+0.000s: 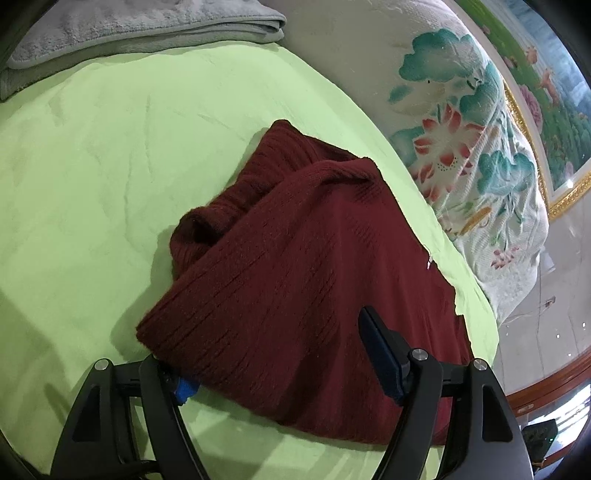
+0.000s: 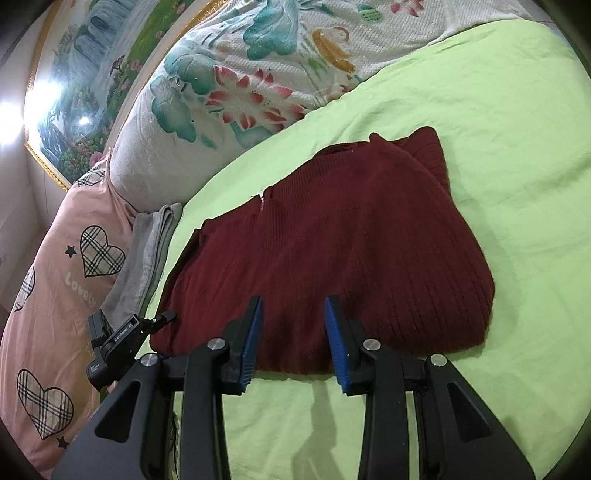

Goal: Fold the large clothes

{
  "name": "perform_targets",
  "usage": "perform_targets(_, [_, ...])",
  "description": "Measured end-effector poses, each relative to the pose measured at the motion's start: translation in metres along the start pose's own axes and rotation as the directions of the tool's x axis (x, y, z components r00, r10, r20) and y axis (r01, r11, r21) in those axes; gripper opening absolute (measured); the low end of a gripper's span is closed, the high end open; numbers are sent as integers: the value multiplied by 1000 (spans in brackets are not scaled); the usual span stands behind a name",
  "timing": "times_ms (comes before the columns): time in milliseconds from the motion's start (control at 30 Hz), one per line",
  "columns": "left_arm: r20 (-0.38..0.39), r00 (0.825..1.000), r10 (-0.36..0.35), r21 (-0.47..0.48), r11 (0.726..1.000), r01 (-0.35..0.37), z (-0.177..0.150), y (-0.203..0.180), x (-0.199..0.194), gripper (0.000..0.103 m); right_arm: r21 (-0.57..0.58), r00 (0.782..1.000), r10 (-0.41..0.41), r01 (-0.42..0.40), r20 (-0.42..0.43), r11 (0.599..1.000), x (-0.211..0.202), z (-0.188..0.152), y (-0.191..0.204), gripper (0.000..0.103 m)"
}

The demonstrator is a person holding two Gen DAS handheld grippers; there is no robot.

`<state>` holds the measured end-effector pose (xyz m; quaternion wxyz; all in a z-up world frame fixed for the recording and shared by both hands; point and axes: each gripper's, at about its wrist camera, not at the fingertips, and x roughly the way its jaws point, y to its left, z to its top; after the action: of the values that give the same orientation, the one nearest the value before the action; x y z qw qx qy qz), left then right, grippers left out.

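Blue-padded fingers point(image 2: 255, 332), ribbed maroon sweater point(image 2: 332, 251) (folded); smooth green sheet point(image 2: 498, 129)

Bed point(image 1: 110, 155) in front of me, light green sheet. Folded grey blanket point(image 1: 140, 33) at one end. White quilt point(image 2: 258, 74) with lotus print bunched along the far side, pink pillow point(image 2: 48, 280) with plaid hearts beside it. Behind, a gold-framed landscape painting point(image 2: 92, 85) on the wall, lamp glare on it. Pale tiled floor point(image 1: 554, 314), wooden trim.
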<state>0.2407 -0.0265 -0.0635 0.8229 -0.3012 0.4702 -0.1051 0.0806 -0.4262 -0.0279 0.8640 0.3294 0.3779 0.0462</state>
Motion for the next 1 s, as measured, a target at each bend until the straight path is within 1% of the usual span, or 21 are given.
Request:
perform_targets(167, [-11,1000,4,-6,1000,-4,2,-2,-2,76,-27,999,24,-24,-26,999,18,13,10,35])
perform_targets(333, [-26,999,24,-15,1000,-25,5,-6,1,76,-88,994,50,-58,-92,994,57,33,37,35])
perform_targets(400, [-22,999,28,-7,1000,-29,5,-7,2,75,-101,992,54,-66,-115,993,74,39,46,30])
perform_targets(433, [-21,999,30,-3,1000,-30,6,-7,2,75,-108,991,48,-63,-129,992,86,43,51,25])
perform_targets(500, [-19,999,26,3,1000,-26,7,-7,3,74,-108,988,39,-55,-147,993,105,48,54,21])
perform_targets(533, [-19,1000,25,8,1000,-25,8,-7,4,73,-103,987,38,-55,-154,993,113,49,55,17])
perform_targets(600, [-17,1000,26,21,999,-26,9,-7,5,71,-89,984,33,-50,-175,995,130,49,55,16])
perform_targets(667, [-14,1000,28,30,999,-27,10,-6,6,67,-90,975,2,-22,-221,996,150,44,53,15])
perform_targets(700, [-11,999,31,36,999,-30,10,-6,7,62,-99,969,-15,-10,-247,995,160,40,50,14])
perform_targets(733, [-10,999,34,41,999,-33,11,-6,8,53,-110,974,-8,-18,-227,994,164,36,47,11])
perform_targets(767, [-10,999,32,44,999,-32,11,-6,9,46,-97,975,5,-27,-222,995,164,35,44,11])
perform_targets(833, [-22,1000,10,57,998,-9,13,-8,12,19,-64,973,18,-34,-230,997,164,35,40,10])
perform_targets(867, [-20,1000,5,62,998,-4,14,-9,11,15,-76,973,7,-25,-231,997,163,35,42,10])
perform_targets(900, [-9,1000,-2,78,997,2,15,-14,8,13,-93,973,-7,-14,-230,996,163,34,45,10])
perform_targets(933, [5,1000,-8,102,995,8,15,-21,3,13,-108,974,-21,-4,-227,994,164,33,47,10])
perform_targets(1000, [23,999,-38,154,987,34,15,-37,-8,12,-107,973,-22,-2,-229,994,164,34,48,10])
